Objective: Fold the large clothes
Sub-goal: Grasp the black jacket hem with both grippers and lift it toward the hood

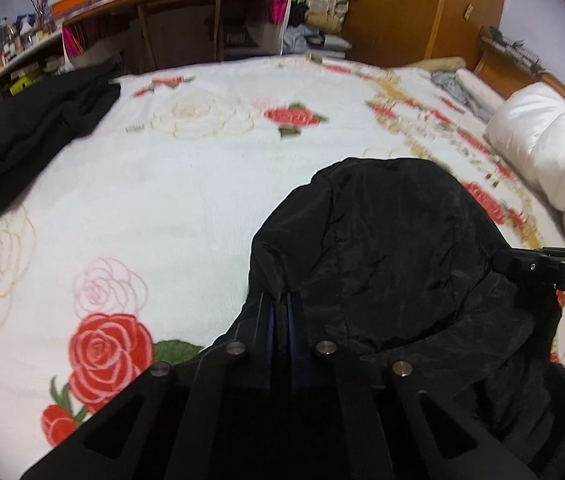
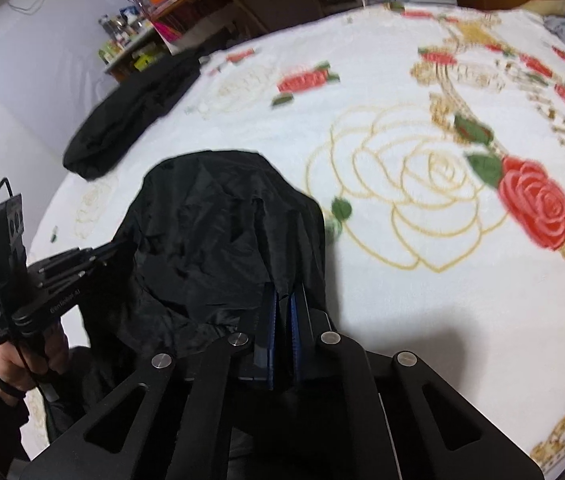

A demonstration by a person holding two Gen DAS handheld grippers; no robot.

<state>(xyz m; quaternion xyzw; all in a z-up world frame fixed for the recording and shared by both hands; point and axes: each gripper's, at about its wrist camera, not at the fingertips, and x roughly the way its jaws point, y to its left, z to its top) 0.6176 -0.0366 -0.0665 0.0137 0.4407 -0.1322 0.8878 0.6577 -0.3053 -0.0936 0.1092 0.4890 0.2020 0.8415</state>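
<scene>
A black garment (image 1: 386, 256) is spread on the rose-patterned blanket (image 1: 186, 208), at the near edge of the bed. Its left edge is clamped by the left gripper (image 1: 280, 308), its right edge by the right gripper (image 2: 284, 300). Another dark garment (image 1: 30, 132) lies at ten o'clock, well apart.

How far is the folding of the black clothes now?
Done: a black bundle lies at the far edge of the bed, possibly folded. In hand: the left claw and right claw are both shut on a black garment, still bunched. Left: spreading and folding it.
</scene>
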